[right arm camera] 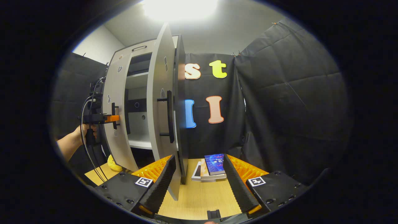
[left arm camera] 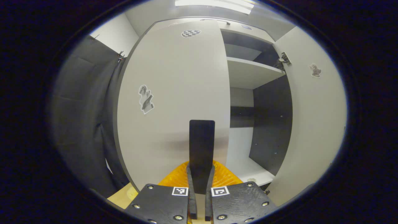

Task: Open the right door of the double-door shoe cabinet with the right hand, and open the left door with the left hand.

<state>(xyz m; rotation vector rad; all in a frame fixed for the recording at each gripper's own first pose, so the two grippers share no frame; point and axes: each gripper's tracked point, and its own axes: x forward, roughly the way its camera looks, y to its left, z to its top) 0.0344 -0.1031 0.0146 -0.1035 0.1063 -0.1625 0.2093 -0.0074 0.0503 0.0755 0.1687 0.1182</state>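
My left hand-held gripper point(left arm camera: 201, 174) is pinching the left door's handle point(left arm camera: 201, 146), with the left door point(left arm camera: 174, 102) swung partly open. My right hand-held gripper point(right arm camera: 199, 183) is spread wide, holding nothing, beside the open right door point(right arm camera: 160, 102); books point(right arm camera: 211, 168) lie on the wooden surface point(right arm camera: 202, 196)

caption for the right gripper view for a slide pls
Right hand-held gripper open beside the opened right door; left hand-held gripper at the left door's handle.
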